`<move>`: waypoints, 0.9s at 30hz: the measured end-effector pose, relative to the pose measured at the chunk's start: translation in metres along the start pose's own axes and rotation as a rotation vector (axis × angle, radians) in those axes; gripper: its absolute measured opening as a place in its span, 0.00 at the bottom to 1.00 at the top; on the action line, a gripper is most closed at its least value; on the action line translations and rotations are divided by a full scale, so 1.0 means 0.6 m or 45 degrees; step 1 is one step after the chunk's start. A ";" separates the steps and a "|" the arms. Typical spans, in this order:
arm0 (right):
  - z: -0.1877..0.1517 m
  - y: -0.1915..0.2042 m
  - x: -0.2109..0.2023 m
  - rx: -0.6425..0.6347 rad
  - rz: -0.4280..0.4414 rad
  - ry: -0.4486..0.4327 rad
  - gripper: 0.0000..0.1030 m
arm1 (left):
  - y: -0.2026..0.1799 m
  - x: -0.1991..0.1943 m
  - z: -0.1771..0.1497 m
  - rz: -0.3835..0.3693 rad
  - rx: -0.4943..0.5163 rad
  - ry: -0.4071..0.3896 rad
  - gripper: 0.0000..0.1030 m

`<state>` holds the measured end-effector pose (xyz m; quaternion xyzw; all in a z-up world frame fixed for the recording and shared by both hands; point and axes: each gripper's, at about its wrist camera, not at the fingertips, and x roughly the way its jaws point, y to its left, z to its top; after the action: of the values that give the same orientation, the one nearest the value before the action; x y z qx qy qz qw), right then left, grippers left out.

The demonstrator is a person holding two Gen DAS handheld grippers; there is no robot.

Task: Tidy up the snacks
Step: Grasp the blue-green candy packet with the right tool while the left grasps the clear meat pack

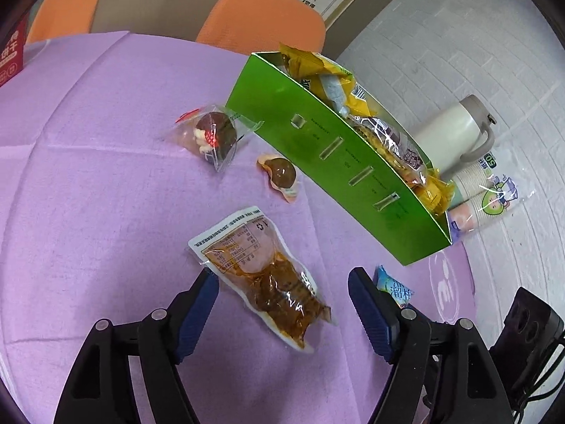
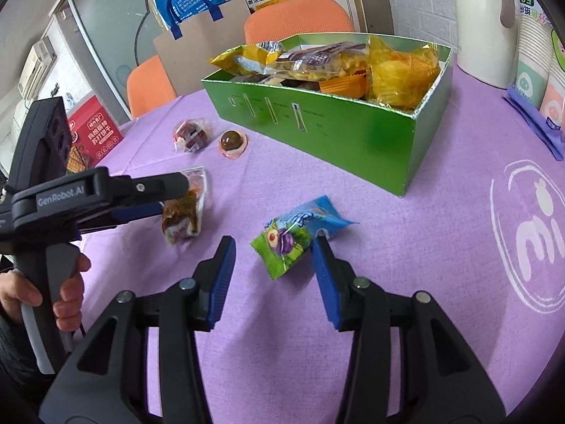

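A green box (image 1: 339,166) (image 2: 317,130) holding several snack packets stands on the purple tablecloth. My left gripper (image 1: 282,282) is open, its jaws on either side of a clear pouch of brown braised snack (image 1: 261,275) (image 2: 183,212) lying flat. My right gripper (image 2: 272,247) is open just in front of a blue-green plum candy packet (image 2: 296,233) (image 1: 393,284); its right finger touches the packet's edge. A wrapped chocolate cake (image 1: 212,134) (image 2: 190,134) and a brown ball in a cup (image 1: 280,173) (image 2: 232,142) lie near the box.
A beige thermos jug (image 1: 448,134) and a sleeve of paper cups (image 1: 483,194) (image 2: 536,70) stand beyond the box. Orange chairs (image 1: 261,17) are behind the table. A red biscuit box (image 2: 93,130) sits at the far left edge.
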<state>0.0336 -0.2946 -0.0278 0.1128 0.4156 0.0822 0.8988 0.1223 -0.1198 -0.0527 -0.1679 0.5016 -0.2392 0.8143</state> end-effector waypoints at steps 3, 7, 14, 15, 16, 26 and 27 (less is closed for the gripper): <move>0.010 0.001 0.011 0.004 -0.002 0.003 0.46 | -0.015 0.010 -0.002 -0.031 0.085 0.026 0.74; 0.022 -0.004 0.032 0.034 -0.037 0.038 0.46 | -0.033 0.008 -0.012 0.000 0.192 0.045 0.74; 0.028 -0.009 0.037 0.033 -0.026 0.027 0.36 | -0.032 0.005 -0.019 0.017 0.223 0.052 0.74; 0.027 -0.011 0.038 0.033 -0.011 0.036 0.36 | -0.033 0.005 -0.020 0.016 0.228 0.053 0.74; 0.026 -0.012 0.036 0.035 -0.010 0.033 0.36 | -0.034 0.006 -0.020 0.011 0.228 0.056 0.74; 0.018 -0.020 0.026 0.059 -0.007 0.025 0.36 | -0.039 0.006 -0.025 0.039 0.279 0.034 0.72; 0.018 -0.022 0.026 0.064 -0.003 0.024 0.36 | -0.039 0.006 -0.026 0.042 0.286 0.033 0.71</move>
<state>0.0526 -0.3048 -0.0360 0.1341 0.4261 0.0715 0.8918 0.1042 -0.1416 -0.0502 -0.0641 0.4849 -0.2826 0.8252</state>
